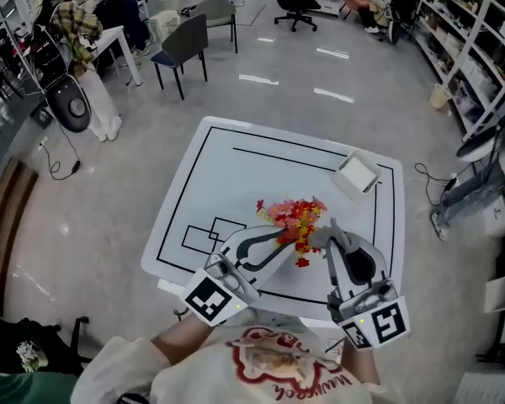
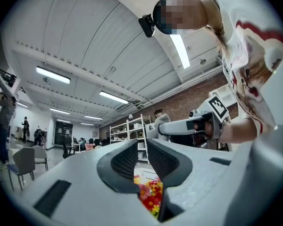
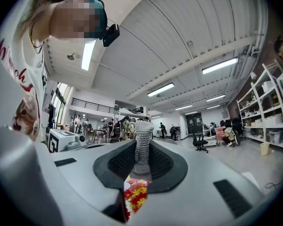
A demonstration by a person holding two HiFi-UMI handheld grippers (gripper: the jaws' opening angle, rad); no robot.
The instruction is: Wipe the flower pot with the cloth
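left tool (image 2: 142, 149) | jaws narrowly apart | flowers (image 2: 150, 195) low in gap | right tool (image 2: 156, 127) beyond, right

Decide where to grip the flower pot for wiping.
Probably low on its side, below the flowers, coming level from the left: they spread over the top and hide the pot, and the right gripper with the cloth takes the other side.

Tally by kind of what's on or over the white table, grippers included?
Hand-held grippers: 2 (left hand-held gripper, right hand-held gripper)
Grey cloth: 1, clamped in the right one's jaws
Red-and-yellow flower bunch: 1
White square container: 1
Total: 5
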